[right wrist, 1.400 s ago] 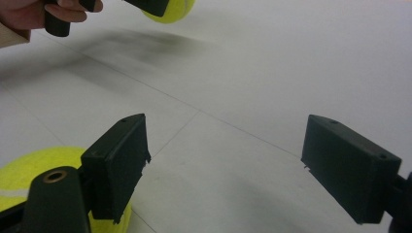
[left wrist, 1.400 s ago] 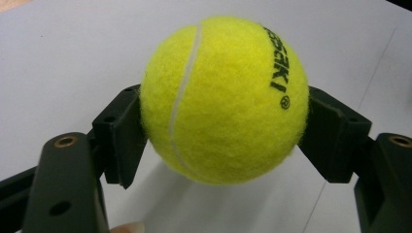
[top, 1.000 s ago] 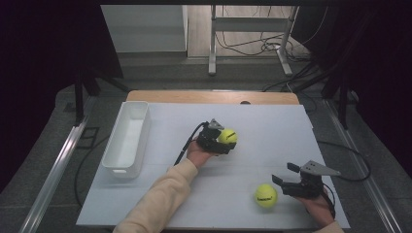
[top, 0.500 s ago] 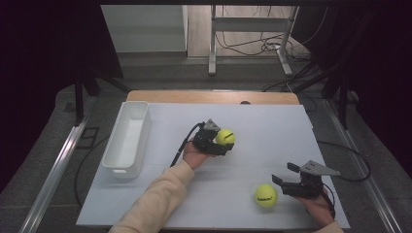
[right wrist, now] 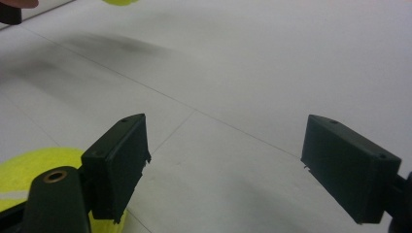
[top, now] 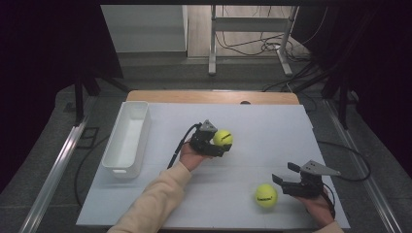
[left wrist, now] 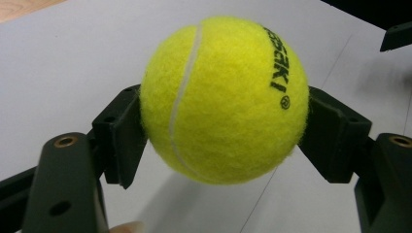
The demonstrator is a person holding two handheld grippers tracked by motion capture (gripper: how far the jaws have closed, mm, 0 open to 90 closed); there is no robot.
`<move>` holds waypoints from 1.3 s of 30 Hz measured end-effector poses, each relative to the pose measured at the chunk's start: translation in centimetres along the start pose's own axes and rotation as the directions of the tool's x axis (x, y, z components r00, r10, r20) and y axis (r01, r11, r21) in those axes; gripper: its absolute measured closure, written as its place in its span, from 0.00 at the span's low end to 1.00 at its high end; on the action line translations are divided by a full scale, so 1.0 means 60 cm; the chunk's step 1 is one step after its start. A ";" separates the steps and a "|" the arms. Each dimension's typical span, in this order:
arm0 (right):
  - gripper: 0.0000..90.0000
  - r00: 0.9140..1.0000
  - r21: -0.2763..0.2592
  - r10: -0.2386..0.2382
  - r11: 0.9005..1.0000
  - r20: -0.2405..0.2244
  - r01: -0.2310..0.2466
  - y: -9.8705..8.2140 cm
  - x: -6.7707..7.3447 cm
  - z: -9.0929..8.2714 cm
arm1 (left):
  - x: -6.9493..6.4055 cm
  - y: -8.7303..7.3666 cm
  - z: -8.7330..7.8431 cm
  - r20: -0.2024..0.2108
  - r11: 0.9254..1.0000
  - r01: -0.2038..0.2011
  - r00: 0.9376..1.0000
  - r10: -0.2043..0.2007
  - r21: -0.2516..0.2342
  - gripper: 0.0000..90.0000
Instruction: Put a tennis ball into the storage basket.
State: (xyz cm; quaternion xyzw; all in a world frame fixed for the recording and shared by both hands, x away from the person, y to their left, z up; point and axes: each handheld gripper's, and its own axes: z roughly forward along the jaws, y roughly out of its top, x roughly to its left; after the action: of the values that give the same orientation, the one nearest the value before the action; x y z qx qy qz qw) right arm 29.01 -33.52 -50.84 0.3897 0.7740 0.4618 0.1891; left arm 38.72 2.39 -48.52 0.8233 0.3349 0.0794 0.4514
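Spanning the scene, the table (top: 272, 121) carries a white bin (top: 127, 138) at its left. Held clear above mid-table, a ball (left wrist: 224, 99) sits clamped in the left gripper (top: 214, 143); fuzzy roundness could slip out. The right gripper (right wrist: 226, 167) gapes empty beside a second ball (top: 266, 194), risking a nudge.

Yellow tennis ball (left wrist: 224, 99) with white seam and black lettering, white bin (top: 127, 137), black hand-held gripper (top: 217, 143)

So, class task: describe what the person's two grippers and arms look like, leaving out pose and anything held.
Both grippers, left gripper and right gripper, are black with blocky rectangular pads. A grey three-cornered plate tops the right one. A black cable trails from the left. The left arm wears a beige sleeve.
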 end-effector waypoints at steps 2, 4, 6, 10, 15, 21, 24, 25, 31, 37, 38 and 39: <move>0.19 1.000 0.001 0.003 1.000 -0.002 -0.003 0.000 0.000 0.000 | 0.000 0.000 -0.003 0.000 1.000 -0.003 1.000 0.003 0.001 0.29; 0.19 1.000 0.000 0.004 1.000 -0.001 -0.004 0.000 0.000 0.000 | -0.001 0.000 -0.006 0.002 1.000 -0.005 1.000 0.005 -0.002 0.29; 0.20 1.000 0.000 0.005 1.000 -0.001 -0.005 0.000 0.000 0.000 | -0.001 0.000 -0.010 0.002 1.000 -0.005 1.000 0.005 -0.006 0.29; 0.19 1.000 0.000 0.005 1.000 0.001 -0.005 0.000 0.000 0.000 | -0.001 -0.001 -0.016 0.001 1.000 -0.002 1.000 0.002 -0.014 0.29; 0.20 1.000 0.002 0.003 1.000 0.005 -0.003 0.000 -0.001 0.000 | 0.003 -0.003 -0.026 -0.002 1.000 -0.002 1.000 0.002 -0.020 0.29; 0.20 1.000 0.002 0.002 1.000 0.006 -0.002 0.000 -0.001 0.000 | 0.005 -0.004 -0.035 -0.005 1.000 0.002 1.000 -0.002 -0.027 0.29; 0.20 1.000 0.003 0.001 1.000 0.007 -0.001 0.000 0.000 0.000 | 0.007 -0.005 -0.041 -0.005 0.999 0.001 1.000 -0.002 -0.037 0.29; 0.20 1.000 0.003 0.001 1.000 0.007 -0.001 0.000 0.000 0.000 | 0.007 -0.006 -0.044 -0.004 0.999 0.005 1.000 -0.005 -0.041 0.29; 0.20 1.000 0.002 0.000 1.000 0.005 0.000 0.000 0.000 0.000 | 0.014 -0.007 -0.058 -0.008 0.998 0.017 1.000 -0.017 -0.056 0.29; 0.20 1.000 0.000 -0.001 1.000 0.003 0.001 0.000 0.000 0.000 | 0.018 -0.003 -0.083 -0.025 0.995 0.013 1.000 -0.016 -0.095 0.29; 0.20 1.000 0.001 -0.002 1.000 0.003 0.002 0.000 0.000 0.000 | 0.018 -0.002 -0.087 -0.022 0.995 0.012 1.000 -0.014 -0.099 0.29; 0.20 1.000 0.001 -0.002 1.000 0.003 0.002 0.000 0.000 0.000 | 0.018 -0.001 -0.089 -0.020 0.995 0.010 1.000 -0.012 -0.101 0.29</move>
State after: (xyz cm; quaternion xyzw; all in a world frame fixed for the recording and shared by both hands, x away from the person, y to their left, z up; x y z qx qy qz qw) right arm 29.00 -33.52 -50.83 0.3897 0.7744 0.4606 0.1908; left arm 37.21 6.79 -45.65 0.7968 0.3394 0.1021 0.4893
